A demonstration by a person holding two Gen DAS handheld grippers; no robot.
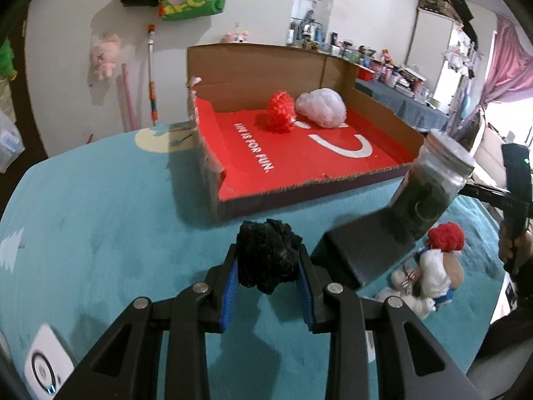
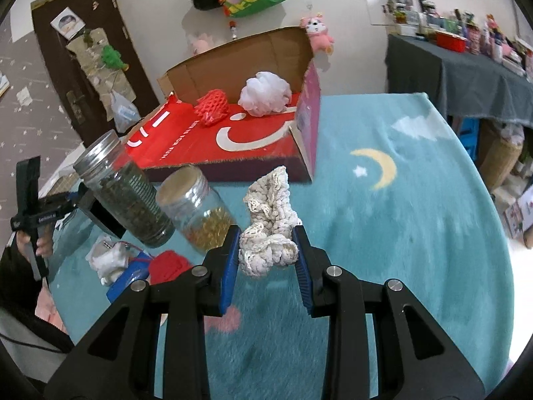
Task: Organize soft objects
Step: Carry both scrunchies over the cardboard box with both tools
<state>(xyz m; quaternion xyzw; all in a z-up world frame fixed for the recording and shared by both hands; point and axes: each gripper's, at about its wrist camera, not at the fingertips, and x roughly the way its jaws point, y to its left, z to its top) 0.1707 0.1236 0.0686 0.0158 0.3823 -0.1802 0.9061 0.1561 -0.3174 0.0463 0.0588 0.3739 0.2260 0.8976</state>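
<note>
We have the left gripper (image 1: pixel 268 271) clamped on a black pouf (image 1: pixel 266 253) and the right gripper (image 2: pixel 268 258) on cream crochet (image 2: pixel 269 230), both light, squashy, best pinched mid-bulk, box (image 1: pixel 383 106) at twelve o'clock.

Both tools share one build. The left gripper (image 1: pixel 268 278) has black angular linkage arms with triangular cut-outs, round silver pivot screws at the joints, and fingers (image 1: pixel 231 285) lined with blue ribbed pads. The right gripper (image 2: pixel 268 256) shows the same black frame, silver screws and blue pads. The person's sleeve (image 2: pixel 20 303) is dark.
</note>
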